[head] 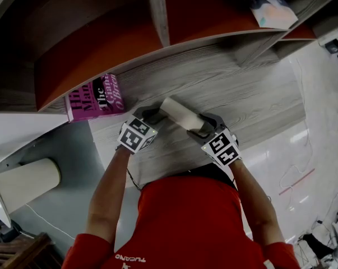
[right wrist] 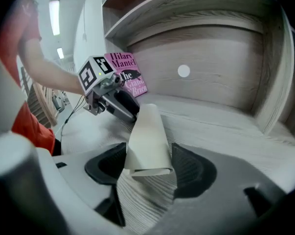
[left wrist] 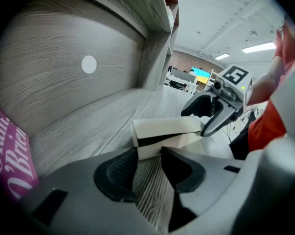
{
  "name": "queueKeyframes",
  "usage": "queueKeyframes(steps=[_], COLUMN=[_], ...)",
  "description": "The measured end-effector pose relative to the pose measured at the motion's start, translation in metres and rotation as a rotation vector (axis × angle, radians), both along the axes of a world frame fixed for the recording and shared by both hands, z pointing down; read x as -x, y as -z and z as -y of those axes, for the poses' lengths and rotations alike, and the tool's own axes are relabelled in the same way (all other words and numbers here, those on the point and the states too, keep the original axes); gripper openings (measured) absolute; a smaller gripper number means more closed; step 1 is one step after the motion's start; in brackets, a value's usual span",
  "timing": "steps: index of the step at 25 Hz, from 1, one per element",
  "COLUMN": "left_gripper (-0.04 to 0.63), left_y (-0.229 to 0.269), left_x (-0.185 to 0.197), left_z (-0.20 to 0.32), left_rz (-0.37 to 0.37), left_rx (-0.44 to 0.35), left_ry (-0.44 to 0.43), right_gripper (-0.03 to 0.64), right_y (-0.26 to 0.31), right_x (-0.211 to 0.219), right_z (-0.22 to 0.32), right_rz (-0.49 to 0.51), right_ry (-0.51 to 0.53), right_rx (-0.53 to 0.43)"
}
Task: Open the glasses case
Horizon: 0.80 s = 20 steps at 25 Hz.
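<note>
Grey wood-grain desk (head: 258, 88) under cream, wedge-shaped glasses case (head: 181, 115)

shelf board (head: 241, 88): under all we see here, with a back panel (right wrist: 211, 62) along its rear edge
glasses case (head: 181, 115): toward the board's front edge, about midway along it, between the two grippers
left gripper (head: 156, 115): at the case's left end
right gripper (head: 200, 129): at the case's right end, which we find between its jaws
book (head: 95, 98): at the board's rear left corner, against the back panel, behind the left gripper
</note>
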State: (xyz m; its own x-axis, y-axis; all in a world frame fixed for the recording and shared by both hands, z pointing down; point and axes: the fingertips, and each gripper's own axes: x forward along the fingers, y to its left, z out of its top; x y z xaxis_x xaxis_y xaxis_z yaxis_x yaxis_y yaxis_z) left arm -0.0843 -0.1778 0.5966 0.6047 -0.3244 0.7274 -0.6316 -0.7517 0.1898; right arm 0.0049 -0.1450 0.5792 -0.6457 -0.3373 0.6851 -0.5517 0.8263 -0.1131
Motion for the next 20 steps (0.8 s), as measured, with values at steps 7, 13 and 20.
queueKeyframes(steps=[7, 13, 20], left_gripper=[0.149, 0.149, 0.149], left_y=[0.0, 0.0, 0.001], left_x=[0.0, 0.0, 0.0], left_z=[0.0, 0.0, 0.0], left_rz=[0.011, 0.02, 0.036], left_rx=[0.001, 0.003, 0.004], left_ry=[0.002, 0.004, 0.008], right_gripper=[0.177, 0.066, 0.043], right_y=[0.024, 0.031, 0.025], right_x=[-0.014, -0.028, -0.042], right_z=[0.015, 0.033, 0.054], right_rz=[0.073, 0.074, 0.054], right_ry=[-0.048, -0.119, -0.201], right_rx=[-0.054, -0.121, -0.136])
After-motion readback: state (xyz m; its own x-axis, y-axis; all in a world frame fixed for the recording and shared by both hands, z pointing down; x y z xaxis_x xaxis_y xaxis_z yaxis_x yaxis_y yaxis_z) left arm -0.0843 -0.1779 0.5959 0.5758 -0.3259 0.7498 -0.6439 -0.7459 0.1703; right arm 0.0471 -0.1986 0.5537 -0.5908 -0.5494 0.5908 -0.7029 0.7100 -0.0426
